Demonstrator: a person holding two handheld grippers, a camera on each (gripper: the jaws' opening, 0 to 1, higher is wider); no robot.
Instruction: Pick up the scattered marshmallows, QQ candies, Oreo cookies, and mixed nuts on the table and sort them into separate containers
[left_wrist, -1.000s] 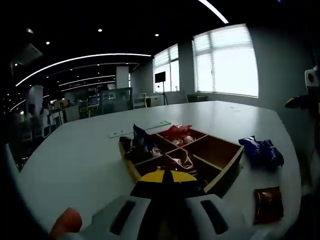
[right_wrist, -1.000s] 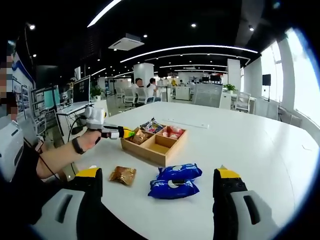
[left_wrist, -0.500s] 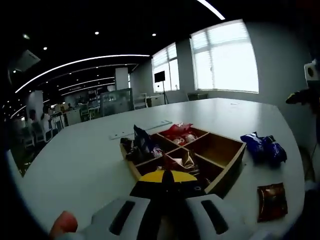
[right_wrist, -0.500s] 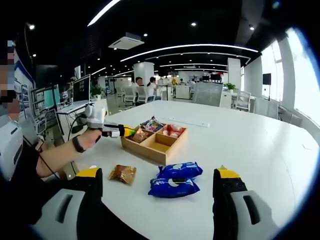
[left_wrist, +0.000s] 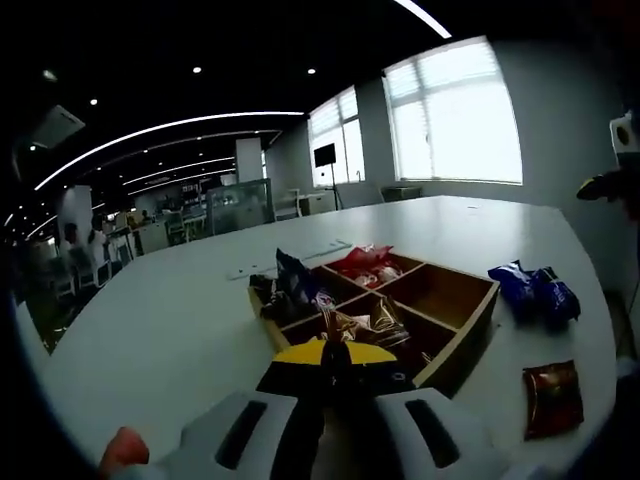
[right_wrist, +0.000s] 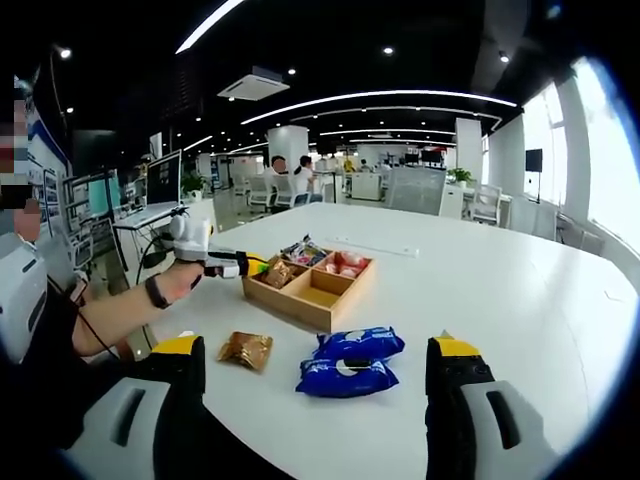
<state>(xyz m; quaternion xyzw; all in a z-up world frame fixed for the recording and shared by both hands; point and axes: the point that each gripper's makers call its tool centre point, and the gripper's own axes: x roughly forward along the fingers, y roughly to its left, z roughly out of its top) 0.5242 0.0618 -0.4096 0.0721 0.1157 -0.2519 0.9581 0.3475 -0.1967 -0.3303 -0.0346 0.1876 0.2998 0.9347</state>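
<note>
A wooden tray with several compartments sits mid-table. My left gripper is at its near corner, jaws shut on a gold nut packet over the nearest compartment. Other compartments hold a dark blue candy bag and red-pink marshmallow packs. Two blue Oreo packets and a second nut packet lie on the table. My right gripper is open just short of the Oreo packets.
A person's hand and forearm reach in from the left, holding the left gripper. A thin white strip lies beyond the tray. The white table stretches wide to the right. Desks, chairs and people fill the far office.
The left gripper has drawn back slightly from the tray corner, still shut. The right gripper and the packets on the table have not moved.
</note>
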